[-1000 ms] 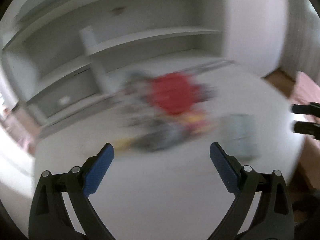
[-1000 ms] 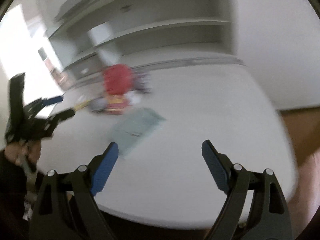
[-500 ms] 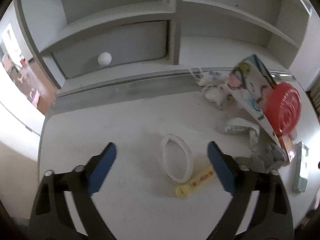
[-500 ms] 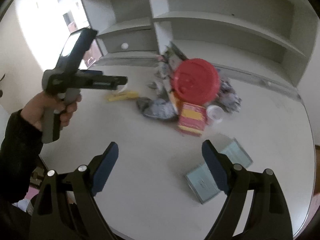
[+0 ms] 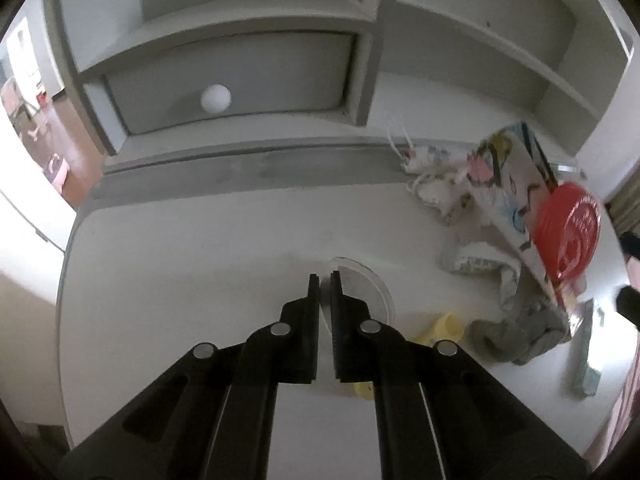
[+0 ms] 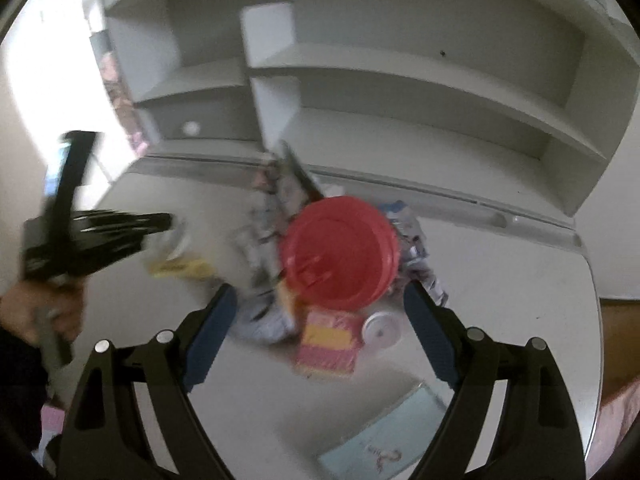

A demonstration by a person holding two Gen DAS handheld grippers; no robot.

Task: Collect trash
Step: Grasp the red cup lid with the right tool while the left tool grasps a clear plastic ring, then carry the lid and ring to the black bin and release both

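A white plastic ring lies flat on the white table. My left gripper is closing to a narrow slit over the ring's left rim, which runs between the tips. A yellow wrapper lies just right of it. In the right wrist view my right gripper hangs open above the trash pile: a red round lid, a pink and yellow box, a small white cap and crumpled paper. The left gripper shows there blurred, held by a hand.
Grey shelves with a round-knobbed drawer rise behind the table. A patterned bag and a grey rag lie in the pile. A light blue packet rests near the table's front edge. The right gripper's tips show at the far right.
My left gripper has dropped onto the white ring and shut from wide open. My right gripper has slid in over the red lid and the box, still open.
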